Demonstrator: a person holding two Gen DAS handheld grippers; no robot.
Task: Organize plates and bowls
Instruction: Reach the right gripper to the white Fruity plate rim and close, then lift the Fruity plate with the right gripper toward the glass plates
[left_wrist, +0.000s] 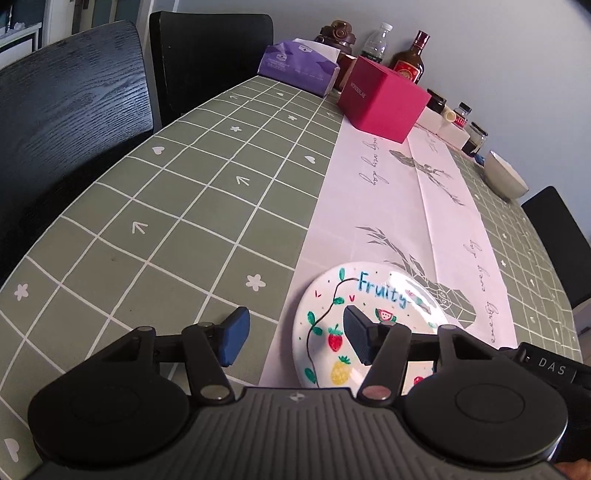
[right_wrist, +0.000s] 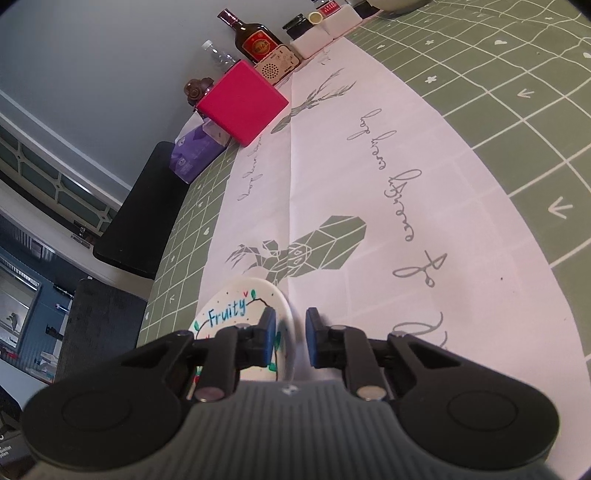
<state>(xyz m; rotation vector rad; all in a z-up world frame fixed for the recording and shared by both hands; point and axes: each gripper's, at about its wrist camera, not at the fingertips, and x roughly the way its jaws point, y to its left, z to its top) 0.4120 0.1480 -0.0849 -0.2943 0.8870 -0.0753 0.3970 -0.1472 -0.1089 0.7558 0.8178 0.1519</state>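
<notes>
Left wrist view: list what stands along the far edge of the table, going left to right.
Purple tissue pack → brown bottle → clear plastic bottle → pink box → dark jar → white bowl.

A home dining room: a table (left_wrist: 155, 206) under a green checked cloth, black wooden chairs (left_wrist: 74, 96) at ten o'clock, bottles (left_wrist: 408, 61) and tissues (left_wrist: 295, 66) at twelve.

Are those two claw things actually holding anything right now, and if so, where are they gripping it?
The right gripper straddles the rim of the painted "Fruity" plate; whether its pads actually pinch it cannot be told. The left gripper is open, holding nothing.
</notes>
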